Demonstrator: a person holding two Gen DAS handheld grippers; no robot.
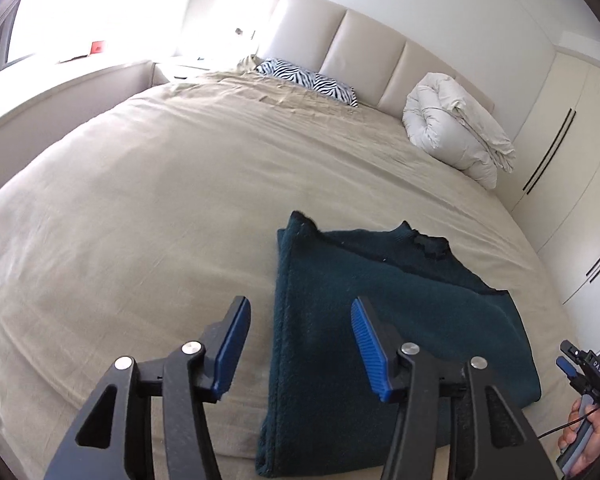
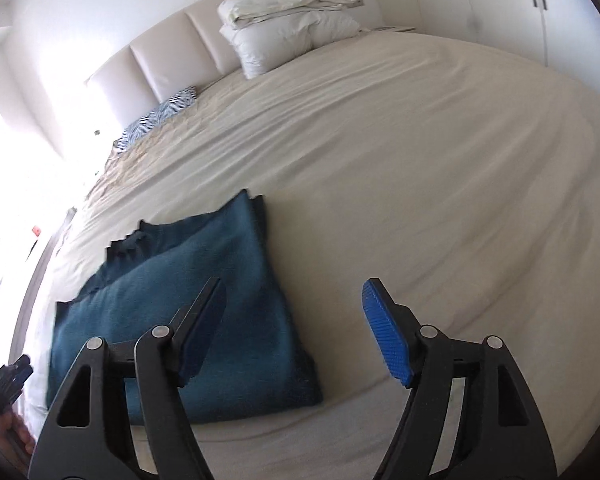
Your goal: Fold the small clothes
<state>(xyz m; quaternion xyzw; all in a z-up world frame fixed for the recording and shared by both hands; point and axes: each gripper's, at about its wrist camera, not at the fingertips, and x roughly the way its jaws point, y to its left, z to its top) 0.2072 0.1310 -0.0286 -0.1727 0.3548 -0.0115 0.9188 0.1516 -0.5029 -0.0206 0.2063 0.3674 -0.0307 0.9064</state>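
A: Sweater (image 1: 380, 320), dark teal, lies folded flat on the bed (image 1: 160, 220), near the front edge. Both grippers are above it, neither touching.

B: Jaws?

A: Left gripper (image 1: 298, 350): jaws stand wide, nothing between the pads; the sweater's left edge shows through the gap, down on the bed. Right gripper (image 2: 294, 330): jaws wide, nothing held; bare sheet shows through the gap, and the sweater's right edge lies under its left finger.

B: What does one view give that the other lacks?

A: Left wrist view shows the right gripper from outside, at the frame's right edge, with a hand (image 1: 586, 440) on its grip and a thin black cable. It also shows the window side, very bright, with a small red object (image 1: 98, 46) on the ledge. Right wrist view shows the wide bare stretch of bed to the right of the sweater and taller wardrobe doors (image 2: 500, 0).

B: Common to both?

A: Padded headboard (image 1: 364, 44), zebra pillow (image 1: 308, 80), folded white duvet (image 1: 456, 128).

B: Hidden or unclear?

A: Sweater's near edge is covered by the gripper arms in both views. Its neckline reads as a dark jagged edge; the folded layers cannot be counted. Right view is motion-blurred at the sweater's left side. The left gripper there is a dark shape cut off at the lower left corner. Window area is blown out.
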